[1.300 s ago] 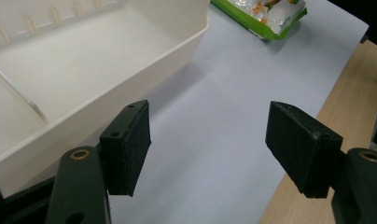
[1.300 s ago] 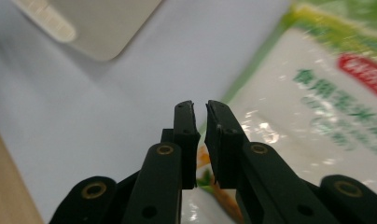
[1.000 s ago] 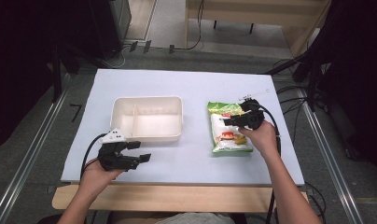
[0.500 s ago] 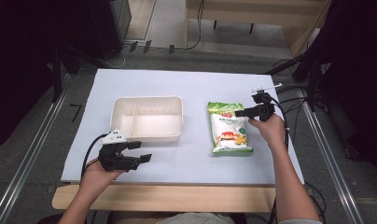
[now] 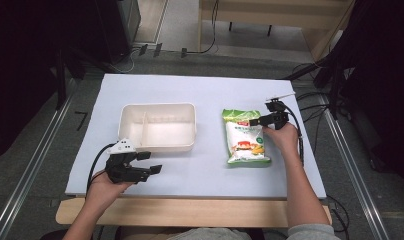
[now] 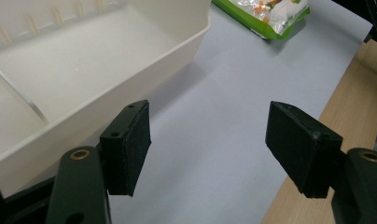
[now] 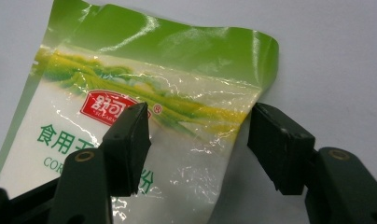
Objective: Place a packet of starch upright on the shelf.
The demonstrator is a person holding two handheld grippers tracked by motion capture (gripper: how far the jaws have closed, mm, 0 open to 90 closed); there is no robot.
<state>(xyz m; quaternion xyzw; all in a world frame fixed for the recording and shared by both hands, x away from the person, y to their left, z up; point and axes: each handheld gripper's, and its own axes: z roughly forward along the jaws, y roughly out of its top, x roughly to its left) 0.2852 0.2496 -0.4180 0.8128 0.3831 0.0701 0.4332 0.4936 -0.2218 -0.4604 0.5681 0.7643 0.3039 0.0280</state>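
Note:
A green and white snack bag (image 5: 245,137) lies flat on the white table top, right of centre. My right gripper (image 5: 256,121) hovers at the bag's far right corner. Its jaws have just been opening and now stand apart, straddling that corner (image 7: 200,144) without pressing the bag (image 7: 144,93). A cream divided tray (image 5: 157,106) sits left of centre, with nothing in it. My left gripper (image 5: 150,162) rests low near the table's front left, open, with nothing between its pads (image 6: 210,149). Beside it is the tray's wall (image 6: 144,79), and the bag (image 6: 270,14) lies farther off.
The white sheet (image 5: 210,170) covers a wooden table whose front edge (image 5: 190,212) shows below it. Cables (image 5: 310,107) trail off the right side. Metal rails (image 5: 35,160) run along the floor on both sides.
My right hand has shifted from over the bag's middle toward its far right corner and sunk lower, with its jaws wider apart. The left hand, tray and bag have stayed put.

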